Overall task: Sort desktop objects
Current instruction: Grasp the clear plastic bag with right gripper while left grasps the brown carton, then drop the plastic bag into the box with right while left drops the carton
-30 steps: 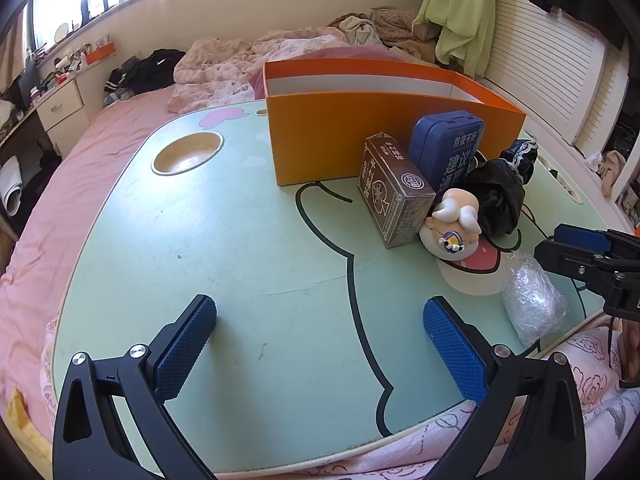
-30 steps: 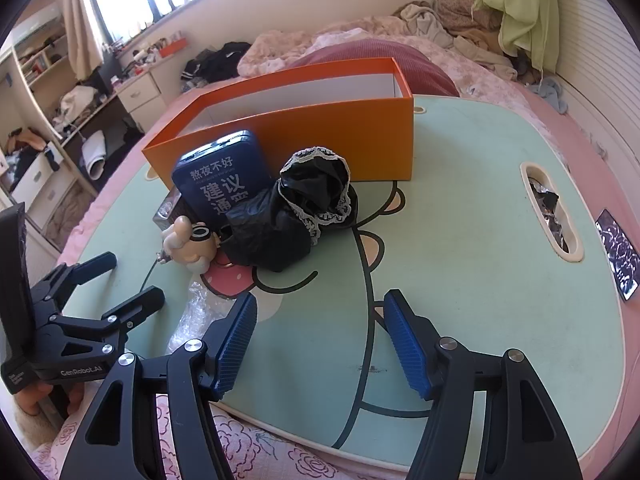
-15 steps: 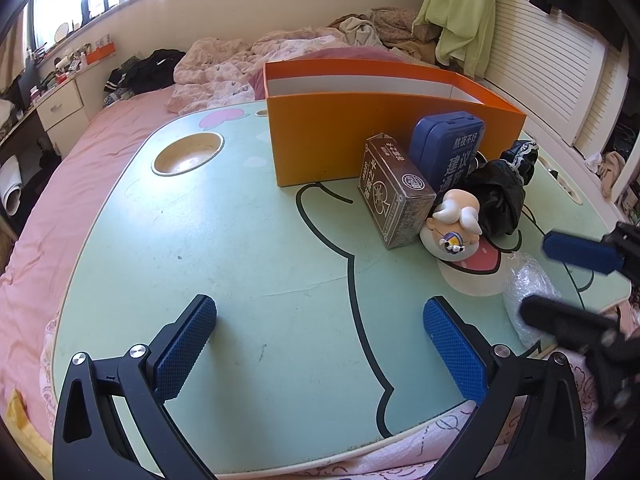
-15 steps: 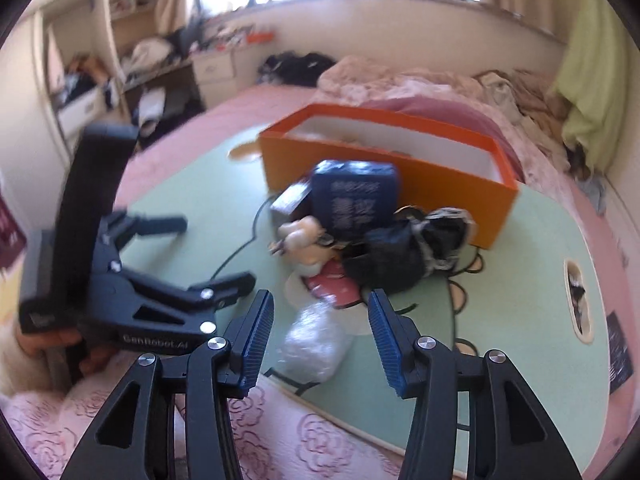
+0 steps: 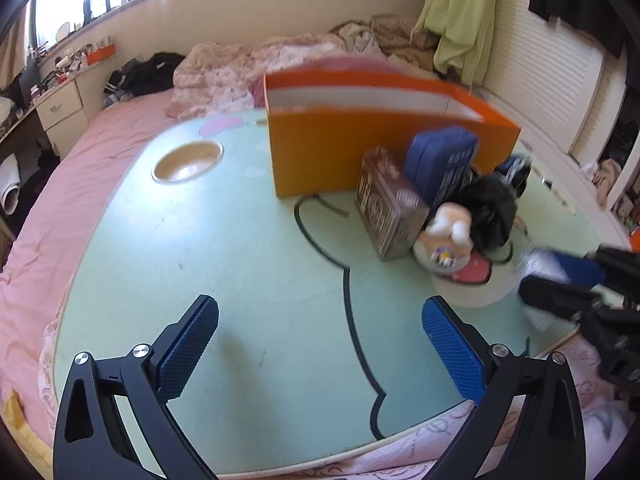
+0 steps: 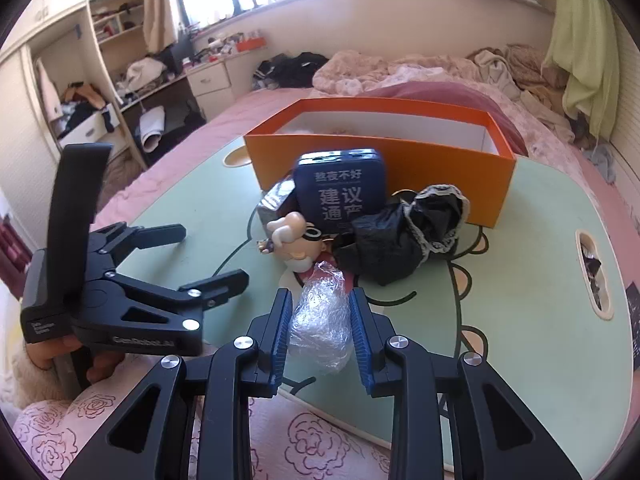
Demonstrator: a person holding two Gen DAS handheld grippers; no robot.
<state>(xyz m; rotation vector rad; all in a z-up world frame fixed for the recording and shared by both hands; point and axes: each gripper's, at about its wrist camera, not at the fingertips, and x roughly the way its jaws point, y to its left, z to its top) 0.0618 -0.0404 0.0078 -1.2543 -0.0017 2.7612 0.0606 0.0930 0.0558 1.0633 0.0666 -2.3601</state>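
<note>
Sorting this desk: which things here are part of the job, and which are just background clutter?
Job:
- crumpled clear plastic wrap, in right tongs
- orange box
- blue tin
- brown carton
- figurine
- black lace cloth

Lying about:
- bedding
- green garment
- drawers

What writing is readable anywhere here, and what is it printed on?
"熬夜不好 建议通宵": white characters on the blue tin.
"GenRobot.AI": on the left gripper, faint and partly blurred.
Brown box: has printing, too blurred to read.
Small label on the back of the left gripper: too small to read.

left tongs [image 5: 320,350] wide — right tongs [image 6: 320,314] clamped
</note>
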